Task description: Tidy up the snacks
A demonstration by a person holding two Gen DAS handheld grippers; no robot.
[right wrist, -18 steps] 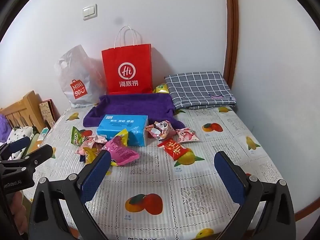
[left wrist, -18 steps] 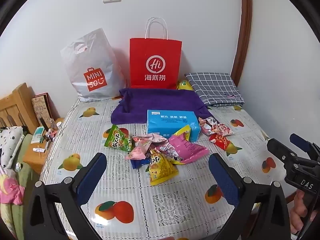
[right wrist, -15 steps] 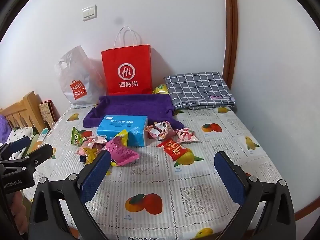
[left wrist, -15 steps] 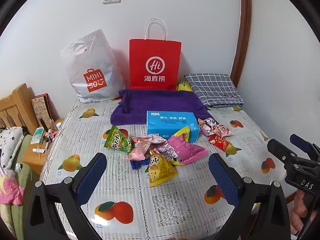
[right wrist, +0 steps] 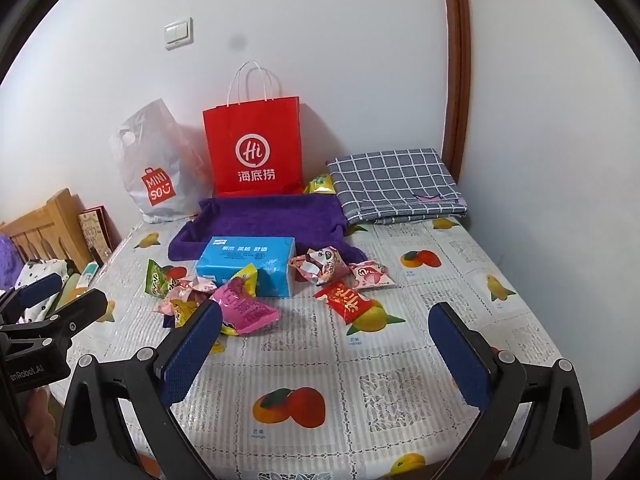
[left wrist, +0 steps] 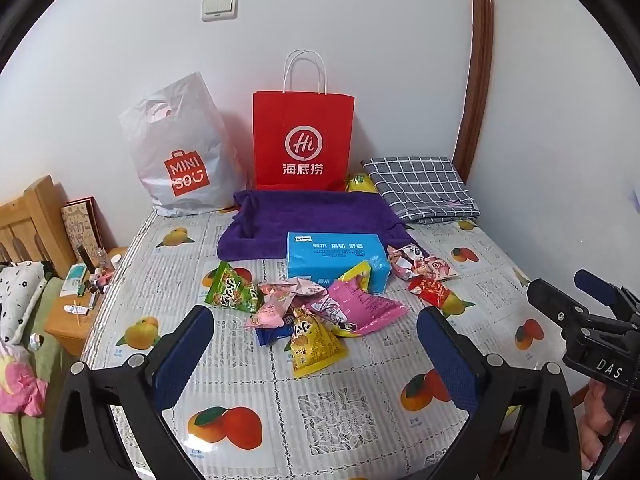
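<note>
Plainly, both the left gripper (left wrist: 312, 344) and the right gripper (right wrist: 326, 338) are held spread and empty above the table's (left wrist: 352, 412) near edge, probably so that a first pick can be chosen. The snacks (left wrist: 320, 308) are scattered mid-table in crinkled bright packets, heaped against a blue box (left wrist: 336, 258), with a red bag (left wrist: 303, 140) set upright behind.
</note>
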